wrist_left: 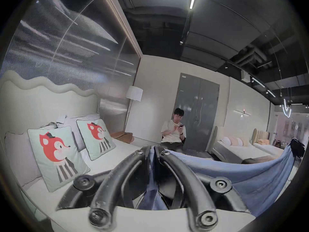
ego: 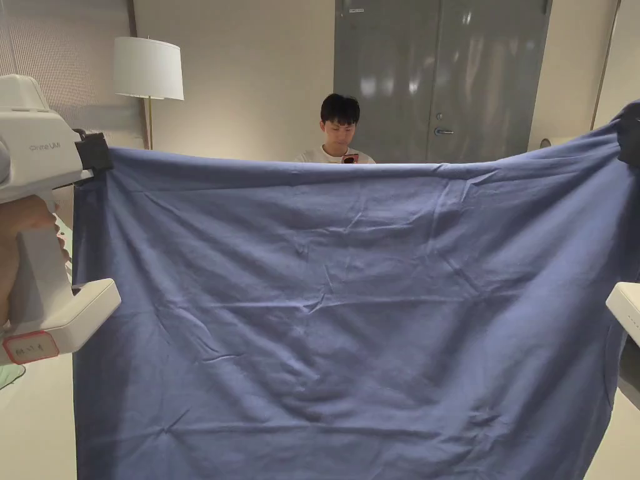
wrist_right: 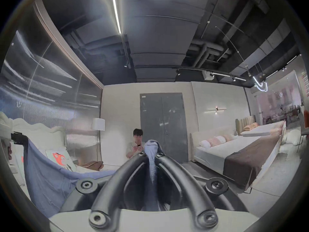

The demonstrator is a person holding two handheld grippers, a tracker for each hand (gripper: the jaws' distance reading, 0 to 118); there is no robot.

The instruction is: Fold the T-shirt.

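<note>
T-shirt (ego: 337,300) hangs spread, unfolded. Left tongs (wrist_left: 151,149) and right tongs (wrist_right: 151,154) each pinch a top corner. All folds remain.

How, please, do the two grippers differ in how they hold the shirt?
The left gripper pinches a flat edge of the shirt with little cloth past its tips; the right gripper has a bunched tuft poking beyond its jaws. In the head view, the right gripper holds its corner higher than the left. Both are shut on the shirt's top edge, stretching it wide.
</note>
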